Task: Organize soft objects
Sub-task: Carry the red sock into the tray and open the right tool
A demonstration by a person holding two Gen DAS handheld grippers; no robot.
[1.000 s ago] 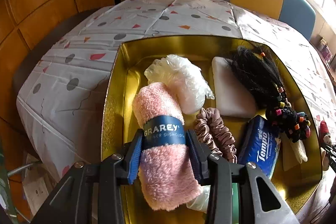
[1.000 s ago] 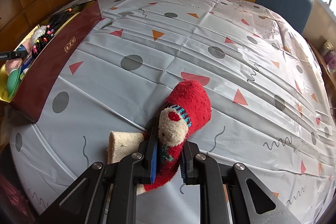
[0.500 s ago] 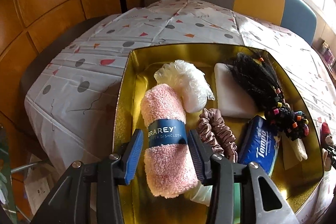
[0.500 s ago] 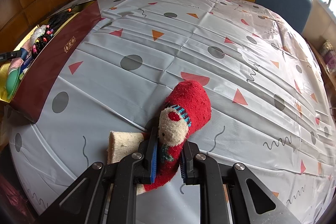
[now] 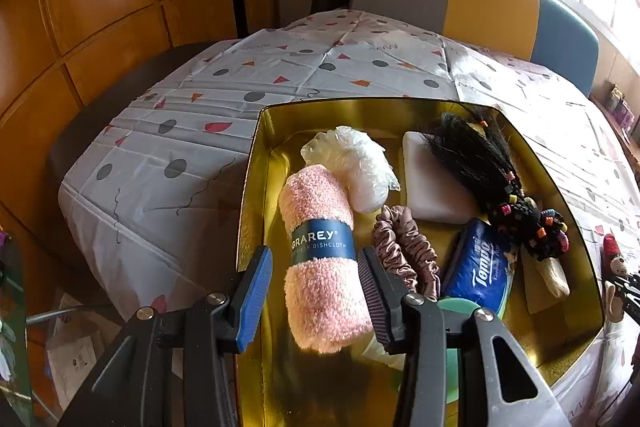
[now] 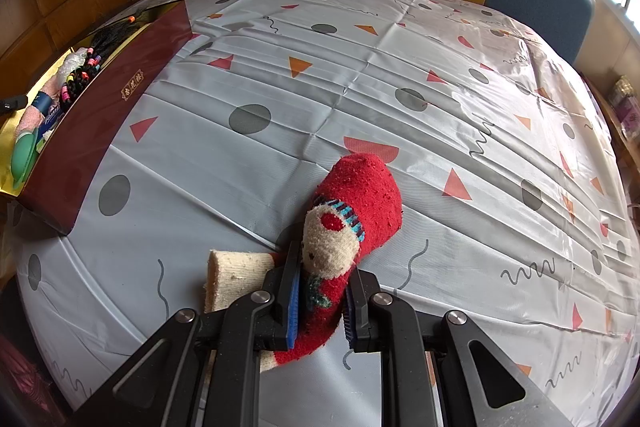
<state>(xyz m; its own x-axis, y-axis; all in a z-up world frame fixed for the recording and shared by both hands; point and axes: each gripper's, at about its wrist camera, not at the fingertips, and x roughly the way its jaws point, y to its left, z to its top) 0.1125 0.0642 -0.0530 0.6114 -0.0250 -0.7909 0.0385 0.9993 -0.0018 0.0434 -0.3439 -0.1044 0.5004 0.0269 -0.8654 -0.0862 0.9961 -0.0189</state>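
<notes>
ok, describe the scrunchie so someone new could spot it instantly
Look in the gold-lined box on the patterned tablecloth. The scrunchie lies mid-box, between the pink dishcloth roll and the blue Tempo tissue pack. It is the only ruffled, shiny mauve loop there.

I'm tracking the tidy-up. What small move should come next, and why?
Probably lift the red Christmas sock off the tablecloth toward the gold-lined box. The right gripper is already shut on it, while the left gripper stands open around the pink dishcloth roll lying in the box.
</notes>
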